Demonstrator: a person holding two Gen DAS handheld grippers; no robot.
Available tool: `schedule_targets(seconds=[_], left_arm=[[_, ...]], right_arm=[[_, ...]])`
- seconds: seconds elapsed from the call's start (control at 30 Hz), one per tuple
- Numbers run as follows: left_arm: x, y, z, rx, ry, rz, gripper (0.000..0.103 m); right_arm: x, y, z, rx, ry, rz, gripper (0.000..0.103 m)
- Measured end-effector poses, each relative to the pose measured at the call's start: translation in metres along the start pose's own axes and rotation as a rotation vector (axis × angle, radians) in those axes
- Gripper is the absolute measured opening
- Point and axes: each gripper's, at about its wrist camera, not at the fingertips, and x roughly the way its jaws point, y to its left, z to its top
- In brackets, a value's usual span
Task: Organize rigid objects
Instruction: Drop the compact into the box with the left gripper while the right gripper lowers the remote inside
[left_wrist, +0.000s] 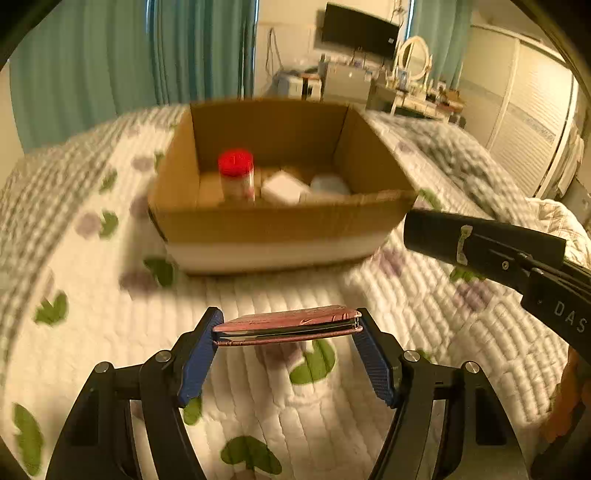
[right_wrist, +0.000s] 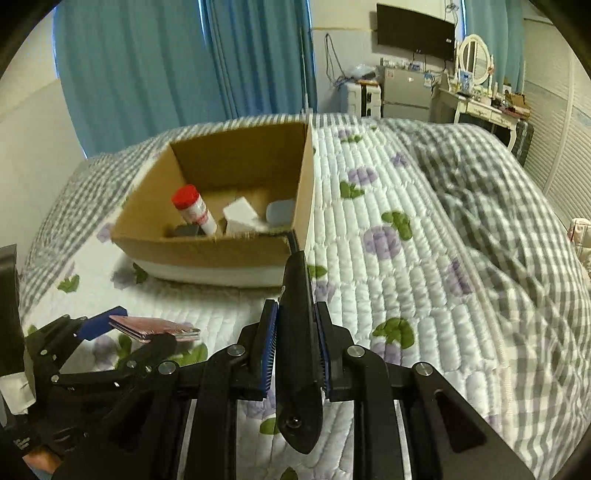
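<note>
Left jaws: the left gripper (left_wrist: 286, 328) pinches a flat pink case (left_wrist: 286, 325) by its two short ends between blue pads; the case lies level, lifted clear of the bed.
Jaw motion, left: the figure is easing inward slightly, closing on the case.
Right jaws: the right gripper (right_wrist: 295, 354) is pressed tight on a black elongated tool (right_wrist: 297, 332), which runs lengthwise between the pads and sticks out front and back.
Tool tip: in the right wrist view it points toward the near right corner of the cardboard box (right_wrist: 207, 251); whether it touches that corner I cannot tell.
Box: open-topped, sitting on the quilted bed cover (right_wrist: 406, 295), towards the bed's far side, beyond both grippers.
Inside the box: a red-capped bottle (left_wrist: 236, 177) at the left, a white block (left_wrist: 284, 190) in the middle, a pale blue item (left_wrist: 330, 184) at the right.
Bed, right side: a rumpled grey checked blanket (right_wrist: 498, 240).
Sharpness: the box and bedding are blurred.
</note>
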Motion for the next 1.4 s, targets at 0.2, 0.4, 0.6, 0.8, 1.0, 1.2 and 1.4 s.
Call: schedule_targets(seconds=[0.2, 0.4, 0.6, 0.8, 1.0, 1.2, 1.4], left_arm=[[-0.038, 0.002, 0.035, 0.001, -0.119, 0.008, 0.072], [-0.046, 0.008, 0.084, -0.002, -0.184, 0.007, 0.072], [-0.013, 0.015, 0.116, 0.015, -0.177, 0.033, 0.072], [0.035, 0.021, 0.135, 0.017, -0.139, 0.052, 0.072], [0.062, 0.026, 0.150, 0.020, -0.138, 0.058, 0.074], [0.055, 0.036, 0.159, -0.004, -0.161, 0.083, 0.075], [0.042, 0.055, 0.161, -0.026, -0.168, 0.107, 0.075]], right_arm=[[-0.033, 0.007, 0.028, -0.028, -0.107, 0.036, 0.019], [-0.032, 0.022, 0.075, -0.076, -0.176, 0.065, 0.019], [0.009, 0.032, 0.107, -0.089, -0.147, 0.094, 0.019], [0.045, 0.024, 0.120, -0.081, -0.115, 0.084, 0.019], [0.065, 0.017, 0.126, -0.090, -0.097, 0.077, 0.019], [0.074, 0.011, 0.128, -0.087, -0.092, 0.071, 0.019], [0.082, 0.014, 0.135, -0.088, -0.097, 0.072, 0.019]])
